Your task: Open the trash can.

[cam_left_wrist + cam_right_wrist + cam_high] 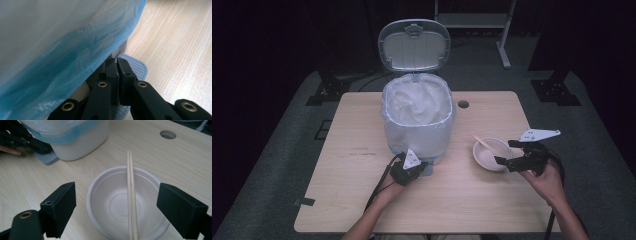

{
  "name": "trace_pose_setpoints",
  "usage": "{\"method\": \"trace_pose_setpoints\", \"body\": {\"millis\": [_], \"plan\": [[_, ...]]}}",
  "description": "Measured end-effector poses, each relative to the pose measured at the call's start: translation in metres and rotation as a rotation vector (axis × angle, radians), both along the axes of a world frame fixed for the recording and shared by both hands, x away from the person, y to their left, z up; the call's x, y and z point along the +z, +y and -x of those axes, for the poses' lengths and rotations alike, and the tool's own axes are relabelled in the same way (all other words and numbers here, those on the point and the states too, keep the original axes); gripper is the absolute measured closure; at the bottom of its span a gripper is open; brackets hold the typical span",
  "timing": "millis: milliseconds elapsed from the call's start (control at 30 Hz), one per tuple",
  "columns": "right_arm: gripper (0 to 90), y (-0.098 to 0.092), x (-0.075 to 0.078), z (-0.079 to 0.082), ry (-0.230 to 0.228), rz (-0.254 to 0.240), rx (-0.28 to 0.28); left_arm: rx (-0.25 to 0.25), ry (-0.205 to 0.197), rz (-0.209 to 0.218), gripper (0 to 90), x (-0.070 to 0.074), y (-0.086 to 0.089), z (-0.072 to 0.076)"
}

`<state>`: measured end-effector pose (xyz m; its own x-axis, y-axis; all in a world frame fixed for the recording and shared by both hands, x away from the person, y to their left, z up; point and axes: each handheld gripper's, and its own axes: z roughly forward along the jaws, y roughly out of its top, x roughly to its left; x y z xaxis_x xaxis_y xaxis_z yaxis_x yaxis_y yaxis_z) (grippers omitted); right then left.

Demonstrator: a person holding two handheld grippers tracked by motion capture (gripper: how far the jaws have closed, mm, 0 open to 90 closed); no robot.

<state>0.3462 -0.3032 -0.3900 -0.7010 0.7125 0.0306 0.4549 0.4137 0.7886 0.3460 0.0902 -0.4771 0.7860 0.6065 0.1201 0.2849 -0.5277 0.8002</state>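
**Left gripper pressing the bin pedal, right gripper wide around a bowl**

A light wooden table [362, 200] stood in a dark room, seen from above. Near its far middle sat a white pedal bin [418, 120] lined with a pale bag edged in blue, its lid [414, 45] standing upright and open behind it.

The left gripper [409, 167] was at the foot of the bin on the person's side. In the left gripper view its two black jaws were pressed together, tips resting on the ribbed grey pedal [136, 66] just under the blue hem of the bag [75, 50]. Nothing was held between them.

To the right of the bin, a little apart from it, lay a white disposable bowl [489, 154] with a pair of wooden chopsticks [484, 141] laid across its rim. The right gripper [512, 152] hovered at the bowl's right edge. In the right gripper view its jaws stood wide apart, one on either side of the bowl [125, 202], gripping nothing, while the chopsticks [131, 195] ran straight across the bowl between them.
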Motion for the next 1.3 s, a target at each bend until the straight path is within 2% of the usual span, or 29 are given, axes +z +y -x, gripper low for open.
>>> {"method": "trace_pose_setpoints", "body": {"millis": [67, 367, 500, 800, 833, 1100, 1300], "plan": [[14.5, 0.003, 0.002, -0.005, 0.010, 0.010, 0.003, -0.006, -0.008, -0.014, 88.6, 0.001, 0.001, 0.000], [14.6, 0.013, 0.002, -0.025, 0.047, 0.064, 0.016, -0.001, -0.004, 0.002, 88.6, 0.000, 0.001, 0.000], [15.1, 0.016, -0.004, -0.032, 0.061, 0.090, 0.017, -0.002, -0.004, 0.002, 88.6, 0.000, 0.001, 0.000], [23.5, 0.020, -0.016, -0.043, 0.093, 0.119, 0.020, -0.002, -0.004, 0.002, 88.6, 0.000, 0.001, 0.000], [27.9, 0.021, -0.019, -0.045, 0.104, 0.129, 0.020, -0.004, -0.005, -0.001, 88.6, 0.000, 0.001, 0.000], [37.0, 0.024, -0.028, -0.052, 0.120, 0.165, 0.025, -0.006, -0.005, -0.006, 88.6, 0.000, 0.001, 0.000], [47.6, 0.024, -0.034, -0.057, 0.145, 0.182, 0.016, -0.008, -0.009, -0.009, 88.6, 0.000, 0.001, -0.001]]}}
